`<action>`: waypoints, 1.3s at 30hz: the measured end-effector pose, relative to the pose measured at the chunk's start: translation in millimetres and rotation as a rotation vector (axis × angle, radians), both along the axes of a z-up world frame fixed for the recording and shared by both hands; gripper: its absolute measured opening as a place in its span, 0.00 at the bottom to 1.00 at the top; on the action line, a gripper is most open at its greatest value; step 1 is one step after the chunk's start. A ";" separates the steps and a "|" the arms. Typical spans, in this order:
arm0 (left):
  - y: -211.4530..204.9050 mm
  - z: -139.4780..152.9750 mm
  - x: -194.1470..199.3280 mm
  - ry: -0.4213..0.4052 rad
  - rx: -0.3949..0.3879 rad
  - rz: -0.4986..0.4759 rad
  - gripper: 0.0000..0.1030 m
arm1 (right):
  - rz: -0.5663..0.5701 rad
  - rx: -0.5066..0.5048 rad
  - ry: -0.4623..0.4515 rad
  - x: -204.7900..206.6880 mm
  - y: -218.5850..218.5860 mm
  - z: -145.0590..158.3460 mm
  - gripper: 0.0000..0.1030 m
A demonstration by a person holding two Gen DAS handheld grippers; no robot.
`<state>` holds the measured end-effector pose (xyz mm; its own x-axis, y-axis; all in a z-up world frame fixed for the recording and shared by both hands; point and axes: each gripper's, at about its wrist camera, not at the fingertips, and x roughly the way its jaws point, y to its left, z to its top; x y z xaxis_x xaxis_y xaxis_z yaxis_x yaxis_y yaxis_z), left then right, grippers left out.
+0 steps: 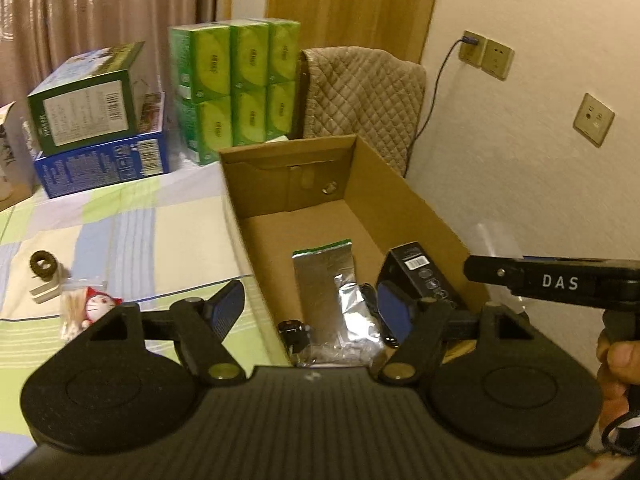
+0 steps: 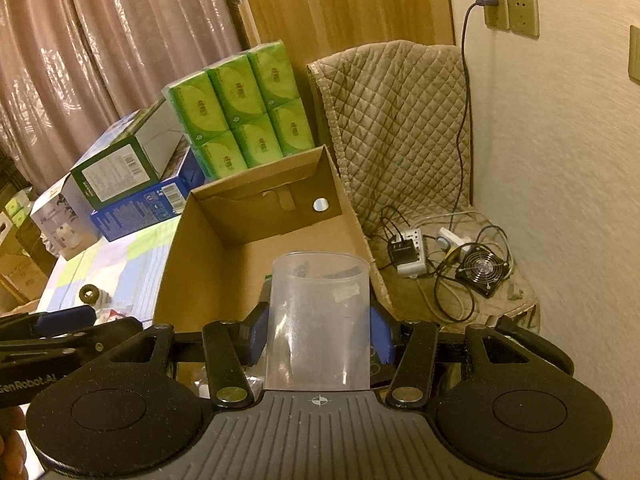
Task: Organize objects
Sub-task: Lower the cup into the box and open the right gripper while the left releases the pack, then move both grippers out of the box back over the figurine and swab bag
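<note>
Right gripper (image 2: 318,334) clamped on a clear plastic cup (image 2: 318,320), held upright above the near end of the open cardboard box (image 2: 256,216). Left gripper (image 1: 312,312) empty, jaws spread wide over the box's near edge. Inside the box: silver foil pouch (image 1: 334,292), small black box (image 1: 422,272), small black cylinder (image 1: 292,330)

"DAS" on right gripper (image 1: 560,280); apparently "GenRobot.AI" on left gripper (image 2: 60,320).
</note>
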<state>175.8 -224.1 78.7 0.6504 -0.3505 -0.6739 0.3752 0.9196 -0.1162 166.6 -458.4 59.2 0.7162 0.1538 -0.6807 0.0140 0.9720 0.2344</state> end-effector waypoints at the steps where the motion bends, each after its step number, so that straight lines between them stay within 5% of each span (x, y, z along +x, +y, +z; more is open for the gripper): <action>1: 2.9 0.9 -0.8 -0.001 0.000 0.006 0.67 | 0.003 0.004 0.000 -0.5 1.2 0.2 0.48; 15: 23.6 4.2 -10.5 -0.007 -0.013 0.057 0.69 | 0.039 0.040 -0.017 5.9 15.9 2.0 0.48; 17: 25.7 4.0 -10.4 -0.007 -0.015 0.060 0.70 | 0.037 0.050 -0.014 9.3 15.5 0.9 0.66; 19: 28.3 3.0 -11.1 -0.006 -0.015 0.064 0.71 | 0.023 0.065 -0.042 8.9 12.8 2.1 0.71; 39: 64.1 7.3 -36.3 -0.013 -0.026 0.136 0.78 | 0.021 0.081 -0.030 -14.4 25.4 13.1 0.72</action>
